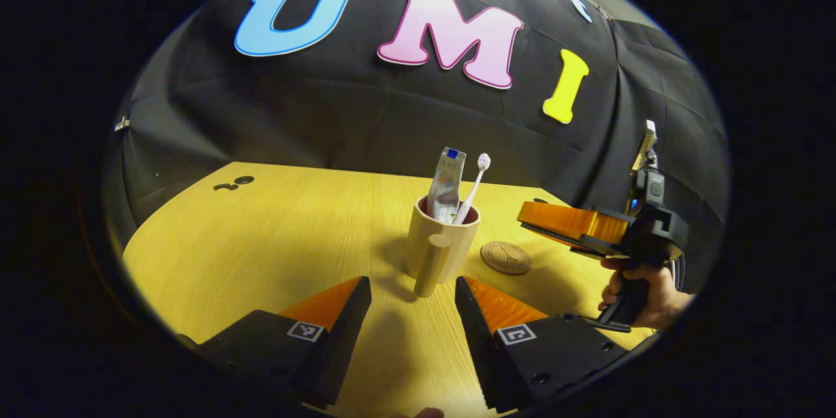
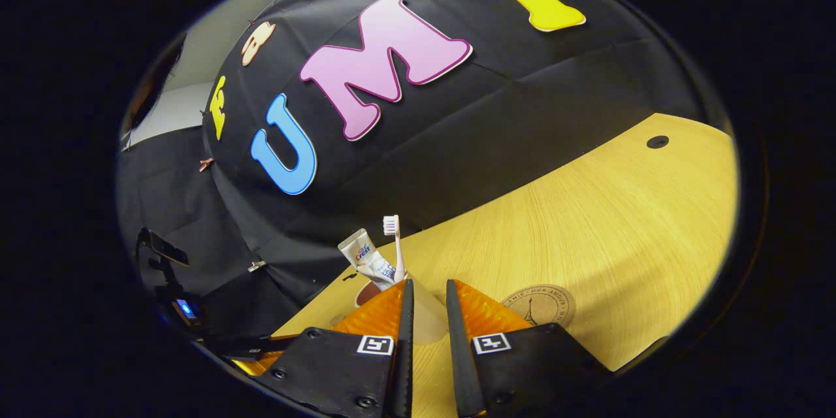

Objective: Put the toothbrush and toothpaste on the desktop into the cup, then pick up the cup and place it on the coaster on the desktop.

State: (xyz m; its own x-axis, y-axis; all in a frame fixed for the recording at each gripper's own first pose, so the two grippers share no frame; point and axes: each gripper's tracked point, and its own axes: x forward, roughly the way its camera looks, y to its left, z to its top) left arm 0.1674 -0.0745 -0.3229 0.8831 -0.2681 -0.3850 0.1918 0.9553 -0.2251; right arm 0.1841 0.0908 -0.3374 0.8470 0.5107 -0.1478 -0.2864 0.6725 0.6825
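A: Where is the cup (image 1: 443, 235)?
B: Mid-table (image 1: 274, 241), upright, with the toothpaste (image 1: 447, 184) and toothbrush (image 1: 473, 186) standing in it. Its handle faces the left gripper (image 1: 413, 304), whose fingers are spread wide, not touching it.
A: And the coaster (image 1: 505, 257)?
B: Just beside the cup, bare, with open wood around it up to the far edge.
A: The right gripper (image 2: 426, 307)?
B: Fingers narrow, a slim gap between them, holding nothing.
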